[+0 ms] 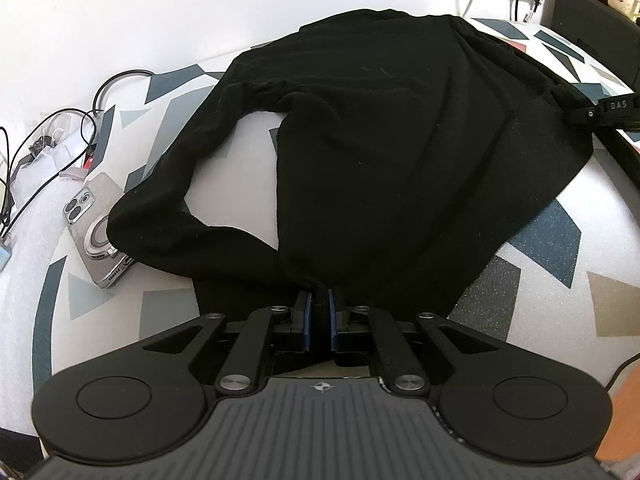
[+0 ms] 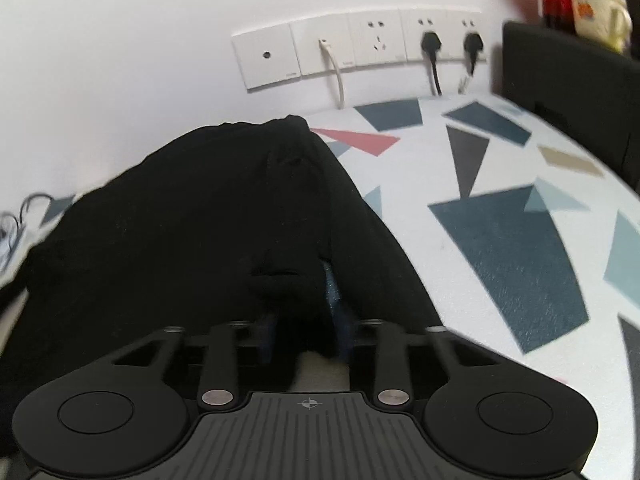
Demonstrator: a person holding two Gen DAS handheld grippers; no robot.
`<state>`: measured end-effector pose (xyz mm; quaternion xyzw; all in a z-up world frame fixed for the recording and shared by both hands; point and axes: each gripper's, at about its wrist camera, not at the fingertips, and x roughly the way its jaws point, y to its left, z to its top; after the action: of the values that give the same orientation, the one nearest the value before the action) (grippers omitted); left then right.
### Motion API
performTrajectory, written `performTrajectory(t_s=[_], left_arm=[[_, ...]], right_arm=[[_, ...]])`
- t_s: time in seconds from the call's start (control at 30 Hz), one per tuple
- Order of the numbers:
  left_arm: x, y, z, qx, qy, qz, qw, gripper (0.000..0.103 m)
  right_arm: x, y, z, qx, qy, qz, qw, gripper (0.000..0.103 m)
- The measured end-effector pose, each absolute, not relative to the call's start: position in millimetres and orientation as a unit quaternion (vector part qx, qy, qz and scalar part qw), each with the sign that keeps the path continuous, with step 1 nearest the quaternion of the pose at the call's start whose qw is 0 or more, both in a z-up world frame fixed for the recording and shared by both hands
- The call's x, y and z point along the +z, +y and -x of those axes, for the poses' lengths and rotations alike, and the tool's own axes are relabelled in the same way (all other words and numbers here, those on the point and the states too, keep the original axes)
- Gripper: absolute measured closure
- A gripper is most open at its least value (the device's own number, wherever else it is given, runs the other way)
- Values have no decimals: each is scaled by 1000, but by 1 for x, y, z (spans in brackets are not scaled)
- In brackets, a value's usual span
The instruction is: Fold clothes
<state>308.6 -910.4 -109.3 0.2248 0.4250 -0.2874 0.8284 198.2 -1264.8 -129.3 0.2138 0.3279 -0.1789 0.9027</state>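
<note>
The black garment [image 1: 400, 152] lies spread across the patterned table [image 1: 552, 304], its body running away from both grippers toward the wall with the sockets [image 2: 360, 48]. One long sleeve [image 1: 176, 184] loops out on the left side and curls back to the near edge, just beside a phone [image 1: 96, 232] lying face down; whether sleeve and phone touch I can't say. The left gripper [image 1: 319, 312] is clenched on the near edge of the cloth, its blue pads [image 1: 307, 312] pinching a bunched fold. The right gripper [image 2: 304, 320] has dark cloth bunched between its fingers and appears to be gripping it too, though that view is blurred. So both hold the near edge, and the cloth's length stretches straight ahead of them; any fold would seem to carry that edge forward toward the wall.
</note>
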Motion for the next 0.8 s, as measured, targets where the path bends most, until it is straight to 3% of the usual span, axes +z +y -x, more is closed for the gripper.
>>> performTrajectory(t_s=[0.27, 0.47, 0.8], left_arm=[[-99, -899, -331, -282, 463, -180, 821, 97], [-71, -866, -322, -305, 473, -114, 818, 97], [-99, -857, -296, -312, 497, -144, 797, 97]], right_arm=[[-104, -1278, -165, -171, 339, -340, 861, 95], [-61, -1279, -116, -154, 360, -328, 860, 95], [-106, -1252, -87, -175, 445, -318, 818, 95]])
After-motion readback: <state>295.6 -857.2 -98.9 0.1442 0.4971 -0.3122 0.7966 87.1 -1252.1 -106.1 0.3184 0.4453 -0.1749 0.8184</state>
